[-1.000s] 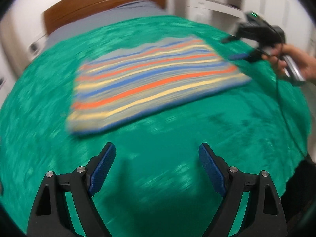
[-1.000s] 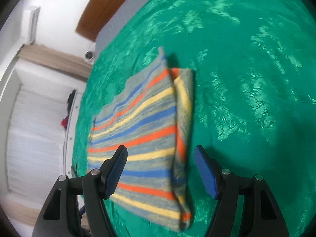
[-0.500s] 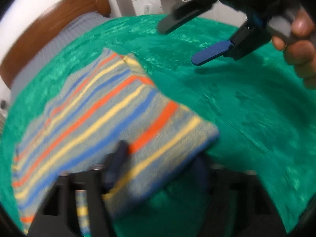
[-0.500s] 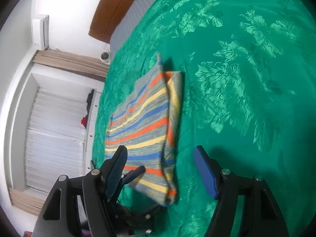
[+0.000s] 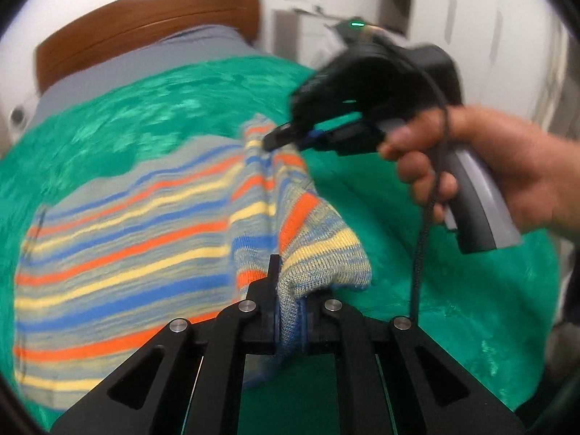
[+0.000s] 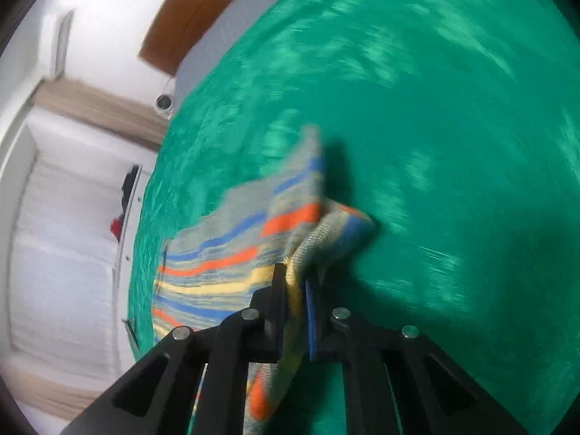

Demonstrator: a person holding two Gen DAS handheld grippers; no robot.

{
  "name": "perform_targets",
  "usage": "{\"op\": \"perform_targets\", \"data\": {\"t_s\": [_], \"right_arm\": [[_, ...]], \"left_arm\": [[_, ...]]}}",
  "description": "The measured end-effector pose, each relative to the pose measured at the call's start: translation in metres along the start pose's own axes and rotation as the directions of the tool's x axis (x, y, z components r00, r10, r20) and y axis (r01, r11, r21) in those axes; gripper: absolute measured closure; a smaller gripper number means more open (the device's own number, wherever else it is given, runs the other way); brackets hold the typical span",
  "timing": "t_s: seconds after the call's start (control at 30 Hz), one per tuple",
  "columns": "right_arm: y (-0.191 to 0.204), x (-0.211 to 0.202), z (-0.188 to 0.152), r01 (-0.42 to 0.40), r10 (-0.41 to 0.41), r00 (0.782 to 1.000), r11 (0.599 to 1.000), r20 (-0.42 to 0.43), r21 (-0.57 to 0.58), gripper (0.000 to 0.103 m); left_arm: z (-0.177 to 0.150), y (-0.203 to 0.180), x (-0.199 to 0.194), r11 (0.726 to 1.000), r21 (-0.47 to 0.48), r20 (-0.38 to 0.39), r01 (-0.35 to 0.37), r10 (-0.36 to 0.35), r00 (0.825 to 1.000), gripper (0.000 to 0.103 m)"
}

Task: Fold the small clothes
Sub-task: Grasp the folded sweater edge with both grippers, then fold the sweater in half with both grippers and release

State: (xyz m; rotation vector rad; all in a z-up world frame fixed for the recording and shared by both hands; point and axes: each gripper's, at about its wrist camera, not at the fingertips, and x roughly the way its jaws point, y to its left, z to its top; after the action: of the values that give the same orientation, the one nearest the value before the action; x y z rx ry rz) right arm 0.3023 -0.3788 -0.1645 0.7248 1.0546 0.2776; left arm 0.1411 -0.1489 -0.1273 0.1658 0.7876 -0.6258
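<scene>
Left tool [image 5: 286,311], bottom centre of the left wrist view, is clamped on a bunched corner of the striped knit garment [image 5: 119,250], fabric pinched between its black jaws. Right tool [image 6: 295,304], bottom centre of the right wrist view, has jaws closing w/ another gathered fold of the same garment pinched between them; in the left view it sits upper right, gripped by a hand [image 5: 507,170]. Garment lies mostly flat at centre-left on the green bedspread [image 5: 453,290], its right edge lifted. Wooden headboard [image 5: 145,18] at upper left, blurred.
</scene>
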Motion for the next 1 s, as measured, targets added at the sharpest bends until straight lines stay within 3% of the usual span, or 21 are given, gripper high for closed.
{"op": "perform_targets", "data": {"t_s": [0.17, 0.27, 0.47, 0.5, 0.57, 0.6, 0.63, 0.67, 0.77, 0.9, 1.0], "right_arm": [[0.104, 0.011, 0.003, -0.096, 0.097, 0.995, 0.981, -0.003, -0.166, 0.093], [0.169, 0.048, -0.003, -0.157, 0.147, 0.987, 0.959, -0.059, -0.236, 0.093], [0.237, 0.137, -0.034, -0.155, 0.114, 0.983, 0.938, -0.145, -0.311, 0.093], [0.240, 0.146, -0.037, -0.158, 0.118, 0.982, 0.939, -0.147, -0.306, 0.093], [0.244, 0.171, -0.050, -0.190, 0.148, 0.976, 0.937, -0.161, -0.292, 0.088], [0.242, 0.176, -0.055, -0.195, 0.152, 0.974, 0.941, -0.169, -0.278, 0.079], [0.239, 0.178, -0.058, -0.198, 0.156, 0.972, 0.946, -0.176, -0.257, 0.060], [0.238, 0.177, -0.062, -0.207, 0.166, 0.970, 0.947, -0.178, -0.244, 0.052], [0.222, 0.145, -0.068, -0.234, 0.198, 0.969, 0.931, -0.149, -0.280, 0.050], [0.205, 0.088, -0.089, -0.119, 0.073, 0.991, 0.865, -0.113, -0.488, 0.050], [0.202, 0.081, -0.120, -0.120, 0.033, 0.987, 0.795, -0.156, -0.594, 0.050]], "left_arm": [[-0.013, 0.079, -0.049, 0.977, -0.215, 0.051, -0.008, 0.019, 0.999, 0.098], [-0.029, 0.120, -0.068, 0.947, -0.321, 0.051, -0.030, 0.049, 0.997, 0.098], [-0.067, 0.190, -0.077, 0.873, -0.472, 0.000, -0.123, 0.140, 0.990, 0.097], [-0.072, 0.198, -0.074, 0.864, -0.484, -0.017, -0.137, 0.148, 0.989, 0.096], [-0.082, 0.212, -0.064, 0.851, -0.493, -0.097, -0.181, 0.152, 0.984, 0.082], [-0.084, 0.222, -0.059, 0.843, -0.500, -0.129, -0.201, 0.156, 0.979, 0.078], [-0.088, 0.227, -0.061, 0.833, -0.515, -0.144, -0.204, 0.151, 0.978, 0.070], [-0.090, 0.230, -0.066, 0.825, -0.526, -0.143, -0.206, 0.152, 0.978, 0.054], [-0.094, 0.234, -0.089, 0.815, -0.547, -0.076, -0.193, 0.182, 0.980, 0.031], [-0.079, 0.240, -0.078, 0.834, -0.522, -0.061, -0.177, 0.170, 0.984, 0.029], [-0.078, 0.245, -0.054, 0.841, -0.471, -0.155, -0.267, 0.219, 0.963, 0.033]]}}
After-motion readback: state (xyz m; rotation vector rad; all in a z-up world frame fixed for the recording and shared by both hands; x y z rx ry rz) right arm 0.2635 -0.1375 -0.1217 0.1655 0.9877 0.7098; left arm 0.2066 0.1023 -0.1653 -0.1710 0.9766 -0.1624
